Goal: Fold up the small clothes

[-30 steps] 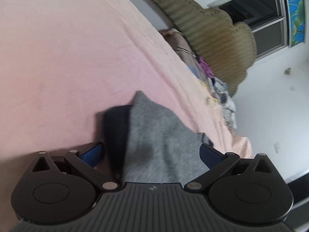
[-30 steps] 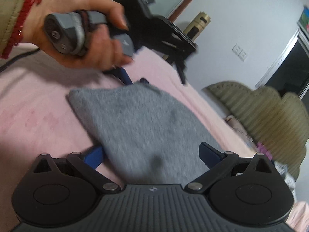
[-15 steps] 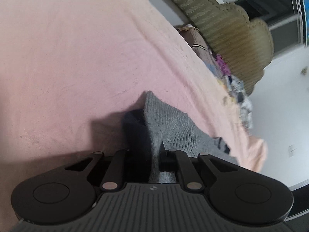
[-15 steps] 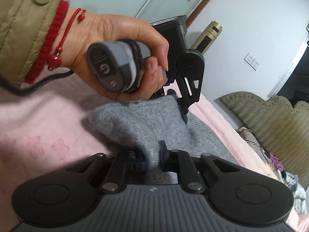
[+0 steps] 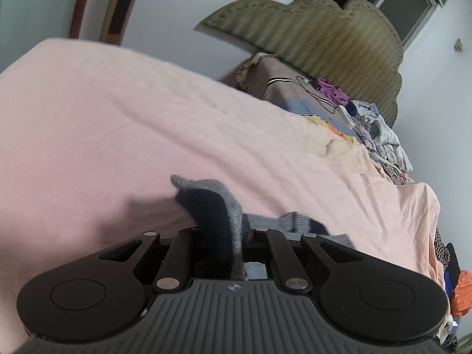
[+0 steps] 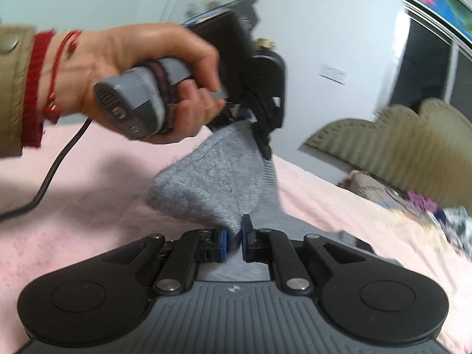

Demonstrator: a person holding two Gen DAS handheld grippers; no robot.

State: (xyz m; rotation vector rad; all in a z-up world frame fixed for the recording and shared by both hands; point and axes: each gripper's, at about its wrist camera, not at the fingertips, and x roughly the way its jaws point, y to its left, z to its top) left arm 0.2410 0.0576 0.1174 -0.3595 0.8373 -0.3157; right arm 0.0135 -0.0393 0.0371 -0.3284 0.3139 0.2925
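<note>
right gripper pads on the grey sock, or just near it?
Touching. In the right wrist view the right gripper is shut on the grey sock: the knit is pinched between the blue pads.

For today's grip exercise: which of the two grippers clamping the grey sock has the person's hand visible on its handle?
The left gripper, seen from the right wrist camera, gripped by a hand. The right gripper shows only its jaws.
</note>
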